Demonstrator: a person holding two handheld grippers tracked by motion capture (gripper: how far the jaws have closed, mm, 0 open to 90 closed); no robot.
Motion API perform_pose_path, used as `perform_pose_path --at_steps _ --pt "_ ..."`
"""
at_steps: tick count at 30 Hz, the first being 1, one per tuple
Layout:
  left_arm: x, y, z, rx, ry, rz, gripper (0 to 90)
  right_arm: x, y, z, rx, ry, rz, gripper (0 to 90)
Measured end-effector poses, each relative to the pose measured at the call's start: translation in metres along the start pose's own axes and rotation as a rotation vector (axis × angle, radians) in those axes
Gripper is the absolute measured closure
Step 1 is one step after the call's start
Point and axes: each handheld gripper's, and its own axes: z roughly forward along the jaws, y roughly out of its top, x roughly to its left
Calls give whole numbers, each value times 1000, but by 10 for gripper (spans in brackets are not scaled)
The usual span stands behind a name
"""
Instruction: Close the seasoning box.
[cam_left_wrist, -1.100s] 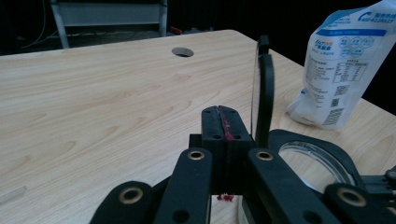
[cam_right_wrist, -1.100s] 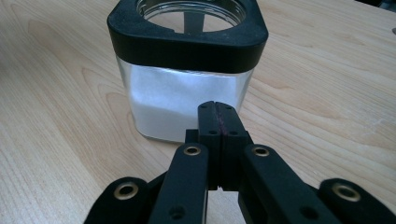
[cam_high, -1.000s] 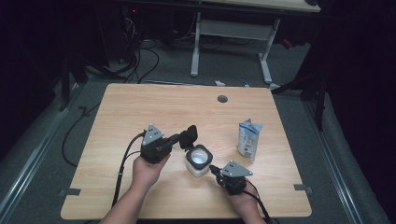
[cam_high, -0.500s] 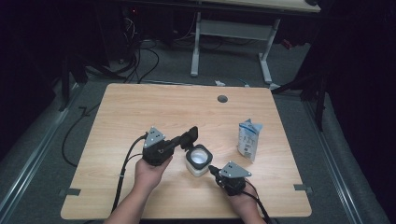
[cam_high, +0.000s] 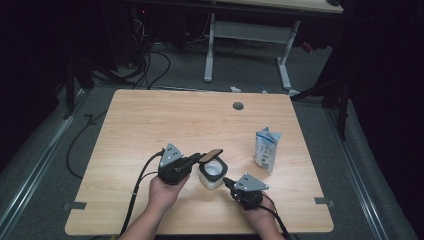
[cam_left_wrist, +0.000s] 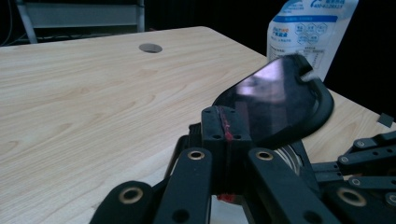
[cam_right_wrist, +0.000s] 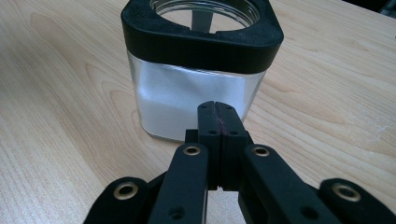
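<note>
A square glass jar with a black rim stands near the table's front edge, part filled with white powder. Its dark lid hangs tilted over the jar's mouth. My left gripper comes in from the left, shut, with its tip at the lid's edge. In the left gripper view the lid slants up just past the closed tips of the left gripper. Whether they pinch it I cannot tell. My right gripper is shut with nothing in it. In its own view the right gripper points at the jar's near wall.
A white and blue pouch stands upright to the right of the jar, and shows behind the lid as the pouch. A round cable hole sits near the table's far edge. Cables trail from both grippers toward the front edge.
The left gripper has shifted a little toward the near edge and right, and the lid has come down from a steeper tilt to lie closer over the jar. The right gripper has stayed put.
</note>
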Motion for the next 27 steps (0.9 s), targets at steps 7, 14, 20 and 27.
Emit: perform_pose_path --at_steps 7,14,20,27 --pt "-7 -7 -1 0 -8 6 900 0 0 0 1 2 -1 900" --pt "-12 -24 -8 20 17 36 900 0 -1 -1 1 0 -1 900" --pt "-12 -46 -6 78 21 21 900 -1 -1 -1 8 5 7 900" --pt "-15 -55 3 106 11 9 900 -5 -2 0 12 6 35 900"
